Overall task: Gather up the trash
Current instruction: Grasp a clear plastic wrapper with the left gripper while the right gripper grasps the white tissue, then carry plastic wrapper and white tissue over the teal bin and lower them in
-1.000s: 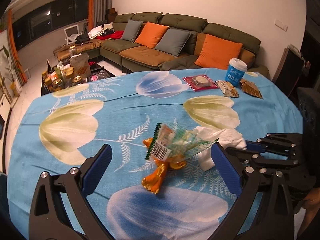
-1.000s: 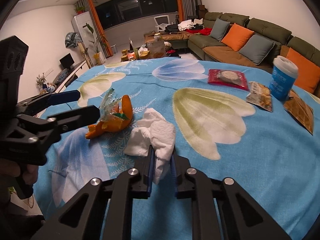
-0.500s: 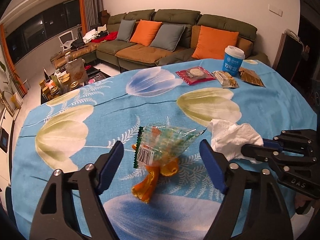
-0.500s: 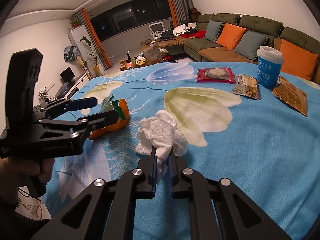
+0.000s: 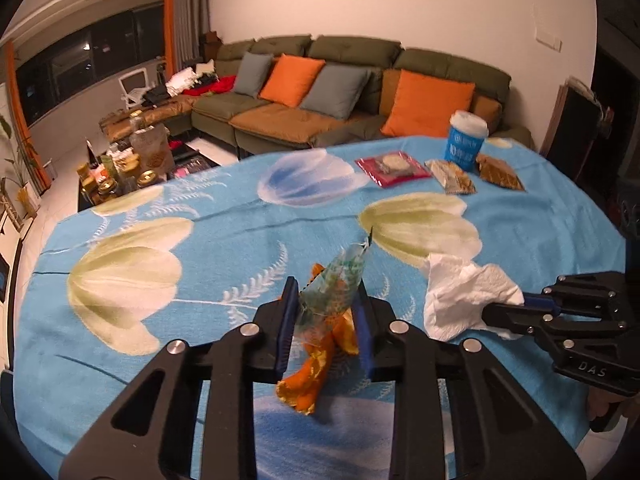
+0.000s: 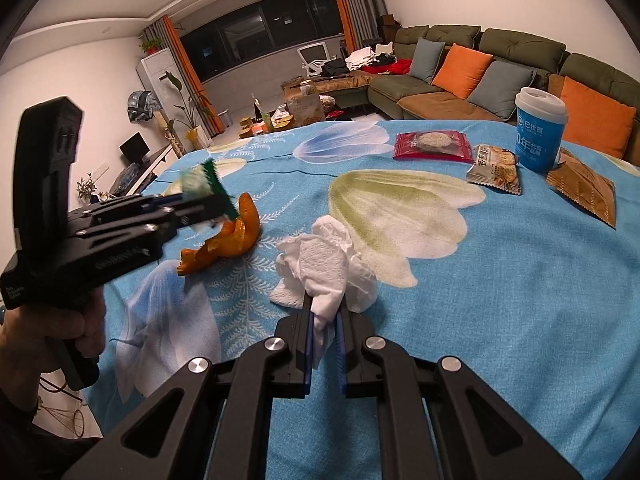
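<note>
The clear plastic wrapper (image 5: pixel 335 292) with a green serrated edge and the orange peel (image 5: pixel 316 372) under it sit between the pads of the left gripper (image 5: pixel 325 312), whose jaws have just been closing and now squeeze the wrapper; the peel hangs down onto the blue floral tablecloth (image 5: pixel 200 240); just to its right the crumpled white tissue (image 6: pixel 326 270) is clamped in the narrow jaws of the right gripper (image 6: pixel 323 322), its loose folds resting on the cloth; far across the table lie a red snack packet (image 6: pixel 432 145), a cracker packet (image 6: pixel 496 168), a brown sachet (image 6: pixel 582 192) and a blue paper cup (image 6: pixel 538 136) with a white lid; a person's hand (image 6: pixel 60 340) grips the left tool's handle
</note>
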A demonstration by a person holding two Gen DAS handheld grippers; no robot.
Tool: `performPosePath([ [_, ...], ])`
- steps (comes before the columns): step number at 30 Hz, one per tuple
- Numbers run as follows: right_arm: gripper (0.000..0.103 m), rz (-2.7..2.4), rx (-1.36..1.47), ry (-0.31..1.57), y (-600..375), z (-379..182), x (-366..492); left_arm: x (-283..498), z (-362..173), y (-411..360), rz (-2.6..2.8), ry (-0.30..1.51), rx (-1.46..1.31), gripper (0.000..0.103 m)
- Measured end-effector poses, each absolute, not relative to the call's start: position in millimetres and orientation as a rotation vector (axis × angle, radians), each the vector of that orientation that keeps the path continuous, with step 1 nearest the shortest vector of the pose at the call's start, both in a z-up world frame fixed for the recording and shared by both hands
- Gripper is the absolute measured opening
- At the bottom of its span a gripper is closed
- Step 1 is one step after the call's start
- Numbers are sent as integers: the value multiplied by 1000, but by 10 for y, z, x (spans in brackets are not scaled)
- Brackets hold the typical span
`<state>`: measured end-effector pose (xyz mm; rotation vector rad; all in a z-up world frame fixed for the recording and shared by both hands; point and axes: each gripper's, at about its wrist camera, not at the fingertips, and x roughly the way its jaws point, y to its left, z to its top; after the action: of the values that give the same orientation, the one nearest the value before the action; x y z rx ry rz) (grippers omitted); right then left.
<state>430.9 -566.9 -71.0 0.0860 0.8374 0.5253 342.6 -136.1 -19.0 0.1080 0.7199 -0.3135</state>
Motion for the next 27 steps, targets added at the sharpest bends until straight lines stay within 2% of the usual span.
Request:
performPosePath([
  [8,8,528,82,794,-5633,-535,4222,3042,179,-856,-268,628,-15,25],
  [15,8,604,65,710,-5351,-148,3970,2478,407,-189,-175,561,-73,25],
  [27,8,886,-44,659,-3987,212,3646,1562,453,1334,121,509,-171,25],
])
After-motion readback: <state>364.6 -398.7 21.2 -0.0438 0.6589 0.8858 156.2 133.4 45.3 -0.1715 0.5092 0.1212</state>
